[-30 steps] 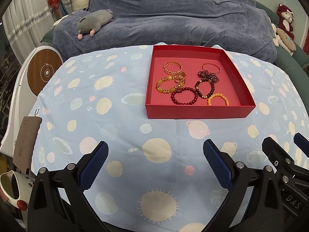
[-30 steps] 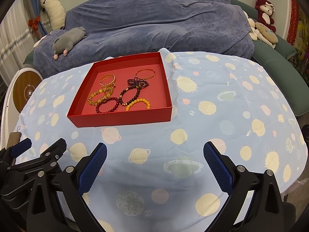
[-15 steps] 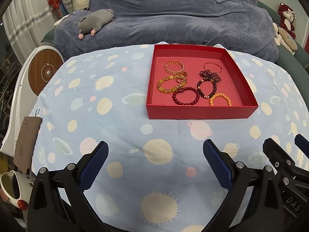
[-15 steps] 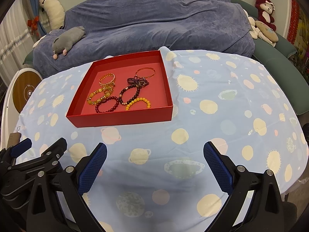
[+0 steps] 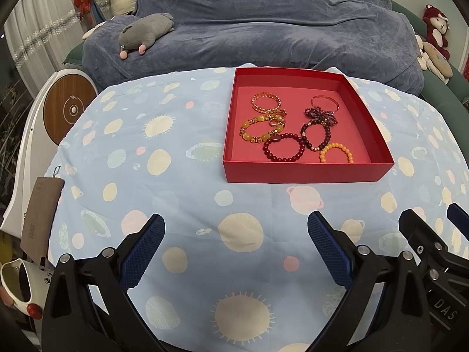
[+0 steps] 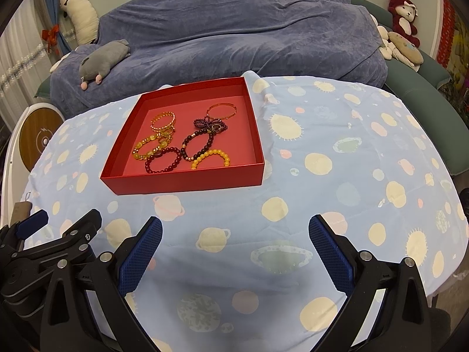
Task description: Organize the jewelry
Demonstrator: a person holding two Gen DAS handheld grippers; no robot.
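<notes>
The box point(image 5: 304, 173) is red, with a pinker floor. In it lie a dark red bracelet point(image 5: 283, 147), an orange one point(image 5: 336, 152), a yellow amber one point(image 5: 258, 130), gold bangles point(image 5: 266, 103) and a purple strand point(image 5: 321, 114). The cloth point(image 5: 176, 176) is pale blue with cream suns, planets and pink dots. The far sofa cover point(image 5: 263, 29) is slate blue; the plush point(image 5: 145, 33) on it is grey. The finger pads point(image 6: 140, 259) are blue on black.
</notes>
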